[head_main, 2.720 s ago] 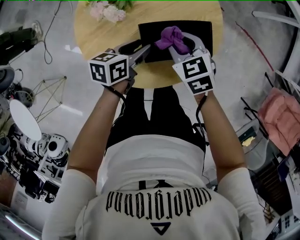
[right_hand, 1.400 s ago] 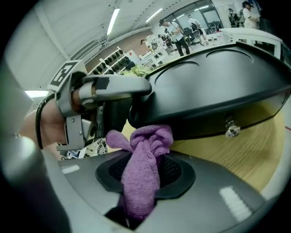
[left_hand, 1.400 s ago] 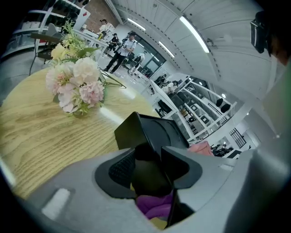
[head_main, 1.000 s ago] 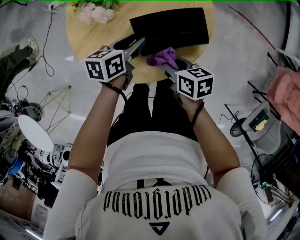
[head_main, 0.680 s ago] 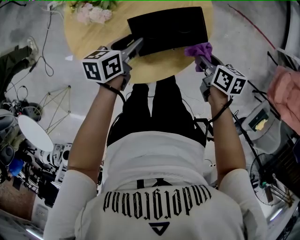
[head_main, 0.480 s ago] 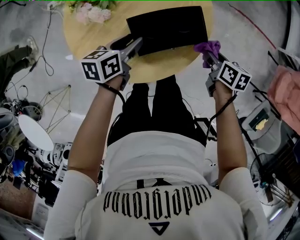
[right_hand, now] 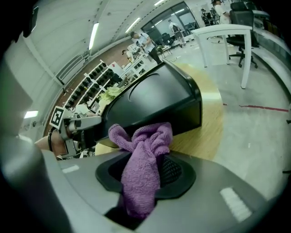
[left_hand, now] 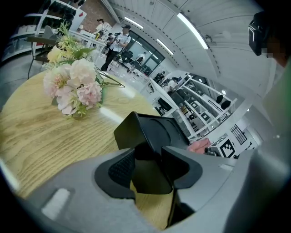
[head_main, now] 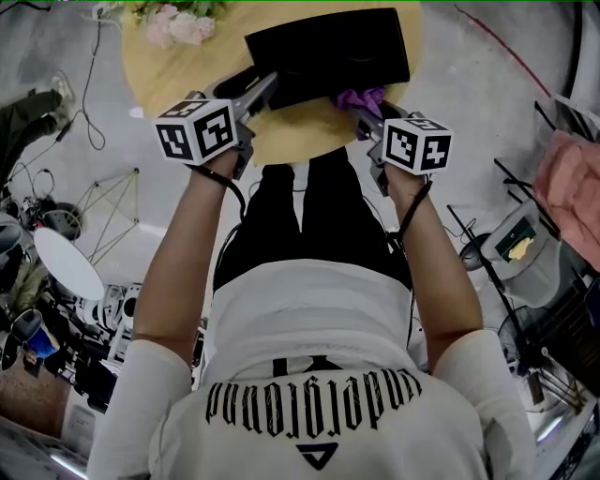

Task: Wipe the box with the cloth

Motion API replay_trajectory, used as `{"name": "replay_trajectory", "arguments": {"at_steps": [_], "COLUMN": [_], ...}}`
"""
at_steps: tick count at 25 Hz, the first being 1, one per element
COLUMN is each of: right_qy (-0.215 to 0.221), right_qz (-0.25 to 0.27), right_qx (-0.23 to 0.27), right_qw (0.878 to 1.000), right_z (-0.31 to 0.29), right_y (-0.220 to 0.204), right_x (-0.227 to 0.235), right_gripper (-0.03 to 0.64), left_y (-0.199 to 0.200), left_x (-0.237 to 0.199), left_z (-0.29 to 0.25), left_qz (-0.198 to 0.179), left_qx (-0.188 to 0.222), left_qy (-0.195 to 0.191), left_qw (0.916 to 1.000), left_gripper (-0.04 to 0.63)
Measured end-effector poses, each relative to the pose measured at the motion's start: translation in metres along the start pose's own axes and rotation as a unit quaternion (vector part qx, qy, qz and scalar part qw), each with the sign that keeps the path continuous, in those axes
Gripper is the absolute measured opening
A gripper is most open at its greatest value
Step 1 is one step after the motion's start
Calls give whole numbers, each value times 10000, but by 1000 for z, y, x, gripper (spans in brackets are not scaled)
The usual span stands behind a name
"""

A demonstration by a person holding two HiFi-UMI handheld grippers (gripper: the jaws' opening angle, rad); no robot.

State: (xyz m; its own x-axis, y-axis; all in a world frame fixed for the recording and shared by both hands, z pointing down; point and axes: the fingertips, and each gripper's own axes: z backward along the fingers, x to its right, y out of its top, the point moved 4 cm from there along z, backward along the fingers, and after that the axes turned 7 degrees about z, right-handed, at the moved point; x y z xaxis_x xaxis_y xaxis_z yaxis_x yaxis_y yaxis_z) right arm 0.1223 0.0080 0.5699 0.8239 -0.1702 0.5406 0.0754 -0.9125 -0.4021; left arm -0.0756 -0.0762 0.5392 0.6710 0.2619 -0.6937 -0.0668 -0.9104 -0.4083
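A black box [head_main: 328,47] lies on the round wooden table [head_main: 169,80]. My left gripper [head_main: 265,87] is at the box's near left corner. In the left gripper view the box [left_hand: 157,129] has its corner between the jaws, and the left gripper [left_hand: 148,157] is shut on it. My right gripper [head_main: 364,112] is shut on a bunched purple cloth [head_main: 360,97], which touches the box's near side right of the middle. In the right gripper view the cloth [right_hand: 143,154] bulges out of the right gripper [right_hand: 145,166] just under the box [right_hand: 154,102].
A bunch of pale pink flowers [head_main: 178,23] lies at the table's far left, also in the left gripper view as flowers [left_hand: 72,88]. The table's near edge runs just below both grippers. Stands, cables and equipment crowd the floor [head_main: 525,112] around.
My right gripper carried the cloth out to the box's near right corner, then back left along the near side. The left gripper and the box stayed put.
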Motion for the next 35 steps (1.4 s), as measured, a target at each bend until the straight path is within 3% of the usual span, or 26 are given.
{"name": "replay_trajectory", "arguments": {"at_steps": [8, 11, 15, 18, 20, 22, 26, 28, 32, 35], "right_qy": [-143, -17, 162, 236, 356, 491, 704, 804, 649, 349], "right_qz": [201, 300, 826, 1587, 2366, 3186, 4687, 5030, 5542, 5713], "right_qx": [-119, -258, -665, -980, -1309, -1749, -2694, -3024, -3160, -2811], "right_qw": [9996, 9992, 9942, 9822, 9621, 9303, 8383, 8056, 7674, 7703], "right_z": [38, 54, 65, 69, 67, 61, 48, 44, 21, 3], "right_y": [16, 24, 34, 47, 56, 63, 77, 89, 133, 171], "right_x": [48, 68, 82, 90, 90, 85, 75, 73, 70, 72], "right_gripper": [127, 128, 129, 129, 129, 129, 132, 133, 135, 135], "left_y": [2, 2, 2, 4, 3, 4, 4, 4, 4, 4], "left_x": [1, 1, 2, 4, 5, 5, 5, 6, 6, 5], "left_z": [0, -1, -1, -2, -4, -4, -3, -3, -3, -3], "left_qz": [-270, -209, -102, -109, -89, -85, -68, -60, -63, -56], "left_qx": [-300, -443, -569, -599, -610, -600, -624, -686, -759, -780], "left_qy": [163, 185, 197, 221, 217, 196, 147, 131, 124, 116], "left_qw": [9991, 9986, 9981, 9979, 9979, 9980, 9979, 9975, 9970, 9969], "left_gripper": [199, 199, 199, 199, 199, 199, 201, 202, 204, 206]}}
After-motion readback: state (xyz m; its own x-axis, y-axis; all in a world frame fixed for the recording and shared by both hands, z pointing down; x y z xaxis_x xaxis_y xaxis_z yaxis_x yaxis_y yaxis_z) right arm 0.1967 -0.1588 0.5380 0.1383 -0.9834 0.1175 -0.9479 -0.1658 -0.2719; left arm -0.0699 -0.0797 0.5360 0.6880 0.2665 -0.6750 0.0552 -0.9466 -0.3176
